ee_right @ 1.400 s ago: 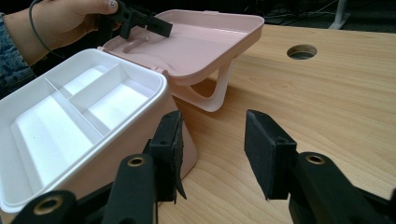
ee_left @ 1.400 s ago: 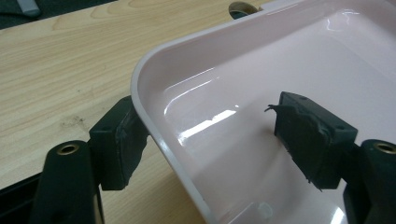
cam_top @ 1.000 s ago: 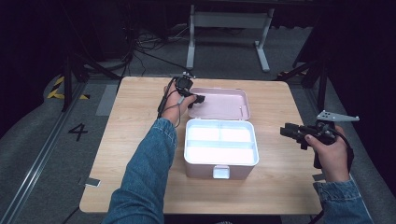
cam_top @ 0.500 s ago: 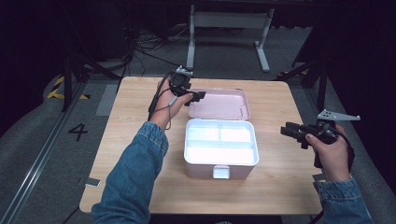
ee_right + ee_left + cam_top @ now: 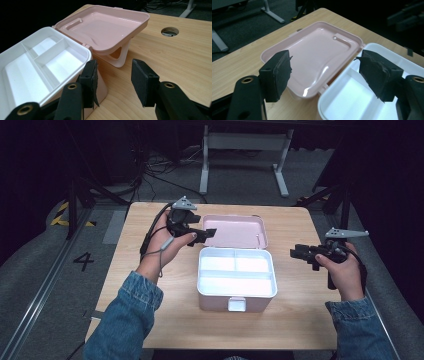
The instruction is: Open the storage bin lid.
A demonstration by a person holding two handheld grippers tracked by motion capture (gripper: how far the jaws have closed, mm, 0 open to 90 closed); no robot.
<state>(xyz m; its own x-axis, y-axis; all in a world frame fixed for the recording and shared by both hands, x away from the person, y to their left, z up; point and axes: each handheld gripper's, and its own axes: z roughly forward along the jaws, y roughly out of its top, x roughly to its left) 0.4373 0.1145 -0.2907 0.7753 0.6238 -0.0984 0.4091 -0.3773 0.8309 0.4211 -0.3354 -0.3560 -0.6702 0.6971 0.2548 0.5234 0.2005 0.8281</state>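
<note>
A pink box (image 5: 237, 282) sits at the middle of the wooden bench (image 5: 150, 320), latch side toward the person. Its lid (image 5: 235, 231) is folded fully back behind it, inner face up, propped on the white carrying handle (image 5: 120, 58), which explains why it lies level. The white divided tray (image 5: 236, 271) inside is empty in all three compartments.

The left claw (image 5: 206, 234) is held over the lid's left edge, jaws spread wide and holding nothing; in the left gripper view they frame the lid without touching it. The position suggests the lid is the intended target, probably for closing.

The right claw (image 5: 296, 254) is kept clear to the right of the box, jaws parted and empty, apparently on standby.
</note>
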